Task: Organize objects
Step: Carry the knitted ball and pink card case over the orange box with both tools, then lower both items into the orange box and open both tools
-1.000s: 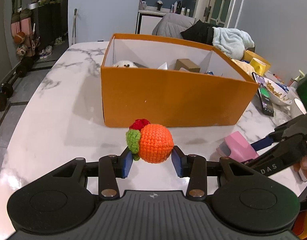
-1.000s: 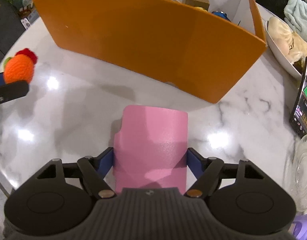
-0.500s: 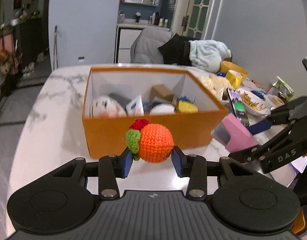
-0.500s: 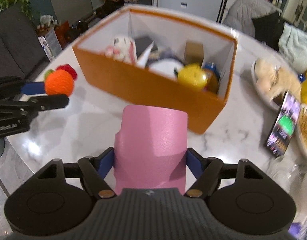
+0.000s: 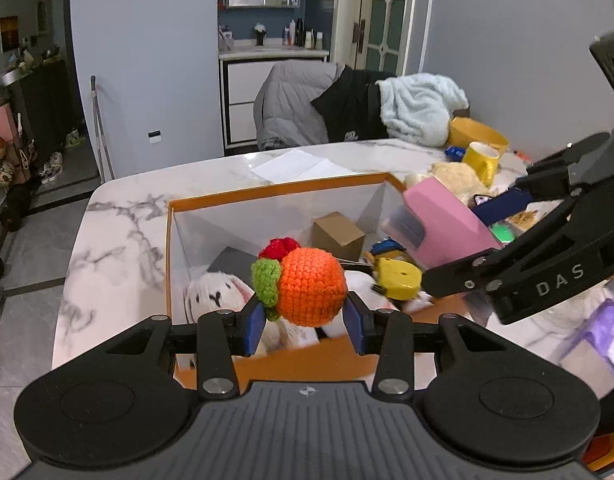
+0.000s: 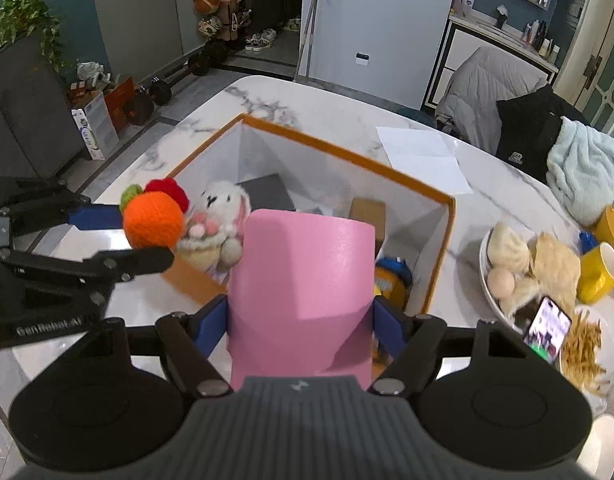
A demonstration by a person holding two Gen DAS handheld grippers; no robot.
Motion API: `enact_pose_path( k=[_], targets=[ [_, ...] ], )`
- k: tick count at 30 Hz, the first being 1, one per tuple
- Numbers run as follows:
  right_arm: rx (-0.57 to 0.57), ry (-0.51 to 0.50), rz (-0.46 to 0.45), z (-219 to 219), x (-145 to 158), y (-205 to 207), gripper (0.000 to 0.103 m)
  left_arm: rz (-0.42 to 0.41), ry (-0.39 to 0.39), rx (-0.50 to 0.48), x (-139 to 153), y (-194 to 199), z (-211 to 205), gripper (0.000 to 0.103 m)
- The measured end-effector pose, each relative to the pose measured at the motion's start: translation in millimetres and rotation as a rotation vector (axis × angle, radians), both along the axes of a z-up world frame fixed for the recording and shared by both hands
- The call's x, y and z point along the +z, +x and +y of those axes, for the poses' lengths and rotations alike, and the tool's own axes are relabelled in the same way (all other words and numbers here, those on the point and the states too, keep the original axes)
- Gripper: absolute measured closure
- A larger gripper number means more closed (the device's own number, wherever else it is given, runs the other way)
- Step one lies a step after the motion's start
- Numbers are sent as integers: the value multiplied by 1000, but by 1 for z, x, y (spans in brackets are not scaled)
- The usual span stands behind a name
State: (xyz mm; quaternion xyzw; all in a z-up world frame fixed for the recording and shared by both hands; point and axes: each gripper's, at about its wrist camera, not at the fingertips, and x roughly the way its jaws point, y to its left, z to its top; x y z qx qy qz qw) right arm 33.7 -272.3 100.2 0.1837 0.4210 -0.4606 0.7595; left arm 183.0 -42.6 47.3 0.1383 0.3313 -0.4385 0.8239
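My left gripper (image 5: 305, 322) is shut on an orange crocheted ball (image 5: 311, 287) with a green and red tuft, held above the near edge of the orange box (image 5: 267, 196). It also shows in the right wrist view (image 6: 153, 220). My right gripper (image 6: 301, 320) is shut on a pink case (image 6: 303, 296), held above the box's near right part; the case also shows in the left wrist view (image 5: 443, 224). The box (image 6: 443, 240) holds a white plush rabbit (image 5: 217, 294), a brown carton (image 5: 338, 234), a yellow toy (image 5: 399, 278) and a dark card.
The box stands on a marble table (image 5: 119, 216). To its right are a bowl of buns (image 6: 511, 264), a yellow mug (image 6: 601, 270), a phone (image 6: 547, 328) and a plate of fries (image 6: 585, 346). A white paper (image 6: 421, 156) lies behind the box.
Both grippers have risen from table level to above the box, carrying the ball and the pink case. The box's inside now shows from above.
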Motion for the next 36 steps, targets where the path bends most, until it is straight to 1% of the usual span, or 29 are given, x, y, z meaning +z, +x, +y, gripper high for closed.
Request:
enact_pose_path(
  k=[2, 5, 11, 20, 25, 29, 36],
  targets=[
    [-4, 11, 2, -18, -6, 5, 26, -4, 30, -4, -6, 11, -11, 55],
    [-17, 26, 2, -42, -15, 14, 26, 17, 59, 0, -17, 30, -27, 55],
    [-60, 65, -9, -87, -39, 25, 26, 39, 133, 19, -38, 63, -45, 55],
    [-112, 115, -10, -129, -71, 38, 26, 92, 213, 46, -66, 92, -61, 55],
    [-124, 142, -24, -142, -83, 45, 26, 59, 257, 40, -71, 97, -70, 55],
    [-137, 143, -8, -150, -90, 51, 26, 10, 309, 33, -76, 99, -80, 55],
    [-151, 159, -5, -161, -99, 48, 25, -62, 377, 23, -84, 99, -93, 54]
  ],
)
